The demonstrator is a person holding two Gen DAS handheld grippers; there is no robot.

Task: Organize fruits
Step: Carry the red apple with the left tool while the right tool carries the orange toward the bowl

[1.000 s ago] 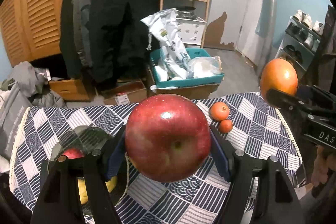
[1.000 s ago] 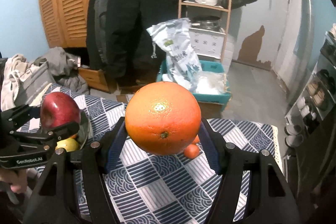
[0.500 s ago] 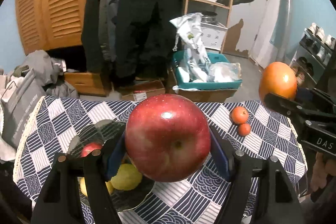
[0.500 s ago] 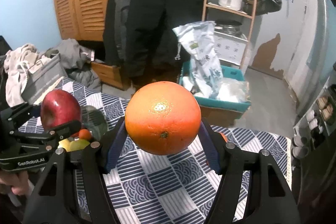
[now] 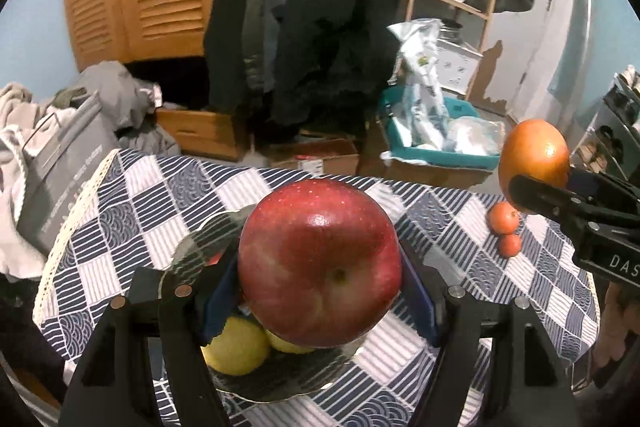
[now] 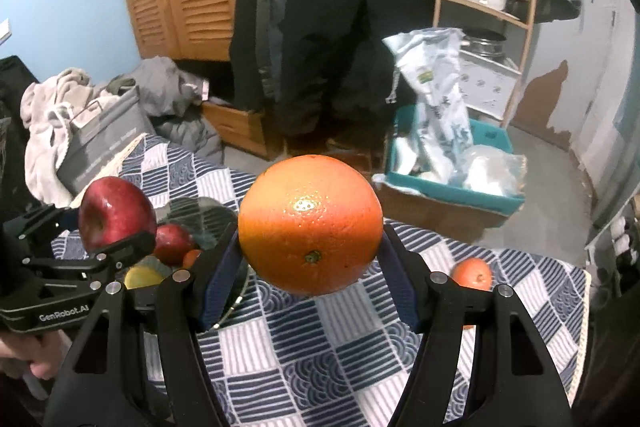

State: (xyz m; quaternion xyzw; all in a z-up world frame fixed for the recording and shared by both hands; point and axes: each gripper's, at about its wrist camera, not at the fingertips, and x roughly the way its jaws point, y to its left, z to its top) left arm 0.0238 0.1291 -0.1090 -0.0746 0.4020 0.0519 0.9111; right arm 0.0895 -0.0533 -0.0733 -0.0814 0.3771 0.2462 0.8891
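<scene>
Because my left tongs (image 5: 320, 267) are clamped on the red apple (image 5: 320, 263) and hang right above the glass bowl (image 5: 192, 247), the move ahead turns on that drop: the bowl lies straight below and slightly to the left of the apple, at the near left of the checked tablecloth (image 5: 460, 227). My right tongs (image 6: 310, 227) are clamped on the big orange (image 6: 310, 225), both blue pads pressed to its sides. From that view the bowl sits to the left and below the orange, so my left hand is plainly the nearer one, and I judge the apple should go in first. Neither fruit has a long axis worth speaking of; both are round, so the angle of release matters little.

The bowl already holds fruit. I see two yellow fruits (image 5: 236, 347) at its near side beneath the apple. In the right view a second red apple (image 6: 173, 243) rests toward the far side, with a small orange piece (image 6: 191, 257) just beside it. There is room, I think, but the apple would land on or against the yellow ones and might roll.

Two small tangerines (image 5: 503, 218) lie touching each other on the cloth at the far right, well apart from the bowl and not yet gathered.
</scene>
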